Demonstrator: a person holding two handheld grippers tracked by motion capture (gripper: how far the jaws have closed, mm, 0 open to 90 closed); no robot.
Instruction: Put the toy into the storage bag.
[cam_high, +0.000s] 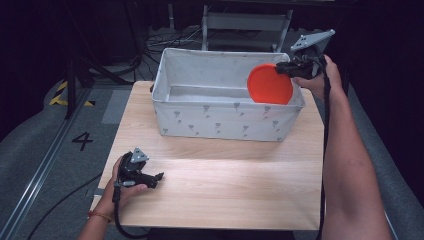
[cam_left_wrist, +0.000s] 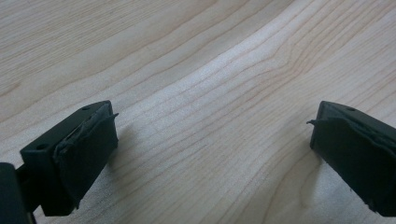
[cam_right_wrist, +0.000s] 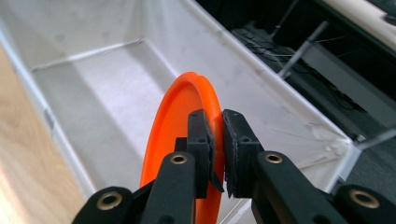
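**Holding a disc over the bin**

Pinching the rim of an orange disc, the right claw keeps it on edge above the right end of a white fabric bin, its jaws closed on the rim. The left claw rests low on the wooden desk near its front left corner, jaws wide apart and empty.

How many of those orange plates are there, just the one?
1. The orange plate is held on edge by the right gripper over the right end of the fabric bin. The bin's near wall hides some floor, so another could lie unseen.
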